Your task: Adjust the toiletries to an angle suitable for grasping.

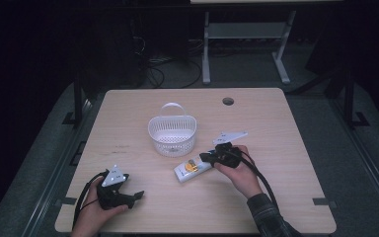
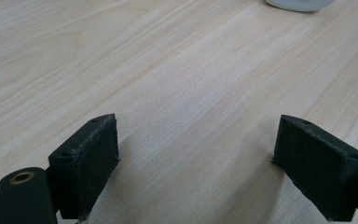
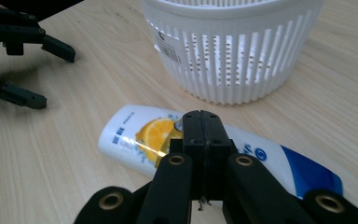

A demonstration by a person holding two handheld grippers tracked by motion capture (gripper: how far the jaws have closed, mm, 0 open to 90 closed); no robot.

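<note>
A white plastic bottle (image 1: pixel 192 169) with a lemon picture and a blue end lies on its side on the wooden table (image 1: pixel 276 148), just in front of a white slotted basket (image 1: pixel 171 133). My right gripper (image 1: pixel 205 158) hovers over the bottle's right half with its jaws pressed together and nothing between them. In the right gripper view the shut right gripper (image 3: pixel 202 122) covers the middle of the bottle (image 3: pixel 130 135), with the basket (image 3: pixel 233 56) behind. My left gripper (image 1: pixel 139 194) rests at the front left, open, and the left gripper (image 2: pixel 196 135) has bare table between its jaws.
The basket has an upright handle (image 1: pixel 172 105) and looks empty. A round cable hole (image 1: pixel 228 101) sits near the table's far edge. The open left gripper (image 3: pixel 56 77) appears at the upper left of the right gripper view. A desk frame (image 1: pixel 207 49) stands beyond the table.
</note>
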